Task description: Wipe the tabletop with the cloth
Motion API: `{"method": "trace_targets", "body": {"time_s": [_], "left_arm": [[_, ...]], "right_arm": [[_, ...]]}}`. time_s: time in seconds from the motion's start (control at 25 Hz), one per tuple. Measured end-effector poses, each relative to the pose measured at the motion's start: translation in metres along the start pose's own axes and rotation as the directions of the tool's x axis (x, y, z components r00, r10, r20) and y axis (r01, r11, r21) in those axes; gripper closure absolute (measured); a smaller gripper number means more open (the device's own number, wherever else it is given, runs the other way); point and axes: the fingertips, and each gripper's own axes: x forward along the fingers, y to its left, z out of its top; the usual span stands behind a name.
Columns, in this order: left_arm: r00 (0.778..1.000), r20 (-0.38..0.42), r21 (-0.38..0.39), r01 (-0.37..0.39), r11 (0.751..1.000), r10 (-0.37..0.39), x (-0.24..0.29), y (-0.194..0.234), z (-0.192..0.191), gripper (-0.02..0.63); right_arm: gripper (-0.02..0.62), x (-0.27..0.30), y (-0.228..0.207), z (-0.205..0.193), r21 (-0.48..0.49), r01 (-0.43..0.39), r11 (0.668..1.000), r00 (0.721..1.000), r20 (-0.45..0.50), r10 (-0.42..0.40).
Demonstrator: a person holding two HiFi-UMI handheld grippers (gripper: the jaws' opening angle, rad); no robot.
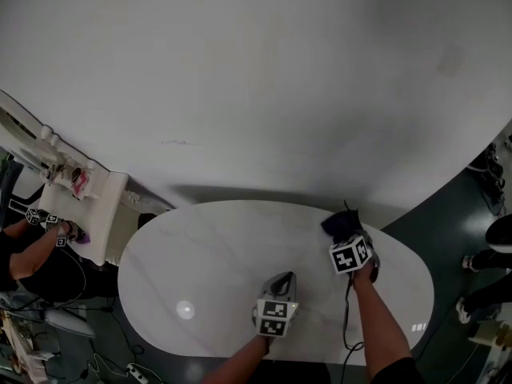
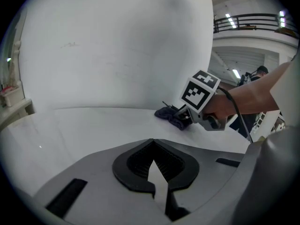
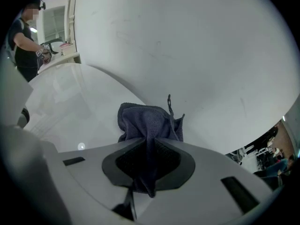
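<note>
At tabletop far-right rim, head view: cloth (image 1: 340,224), dark and bunched, is pinched by right gripper (image 1: 344,234). It looks to sit on tabletop (image 1: 216,254), just inside the rim.
Tabletop near-centre, head view: left gripper (image 1: 281,278) sits close to the front rim, well apart from cloth.
Rest of tabletop, head view: bare, white, oval, with one glint (image 1: 185,310) toward the near-left.
Left gripper view: jaws clenched on nothing, tips meeting. Cloth lies ahead at the tabletop's far side, touching the surface as far as I can tell.
Right gripper view: jaws clamped on a fold of cloth. Most of it puffs out past the tips as a wad, with a loose thread (image 3: 169,102) sticking up.
Step, my read: can't tell how much is wiped. Cloth is at the far rim, so treat this as the start of a pass.
Doing it well: tip the gripper down so the wad flattens, and keep light pressure. Run overlapping passes from far rim toward front rim. Don't loosen the grip, since only a small fold is held.
In the way: left gripper sits on the sweep line across the tabletop's middle, so lift it clear first. Cable (image 1: 346,318) off the right gripper hangs toward the front-right rim and could drag.
Off the tabletop: white wall (image 1: 256,70) just behind the far rim limits overshoot. A second person (image 1: 32,254) at a side table (image 1: 100,206) beyond the left end is well apart, no conflict.
</note>
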Motion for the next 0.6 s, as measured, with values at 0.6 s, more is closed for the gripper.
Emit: {"method": "trace_targets", "body": {"time_s": [0.6], "left_arm": [[0.999,0.003,-0.042,-0.046,0.998,0.046,-0.028,0.039,-0.018,0.603]], "right_arm": [[0.558,0.012,0.051,0.056,-0.094,-0.034,0.995,0.999,0.013,0.035]]}}
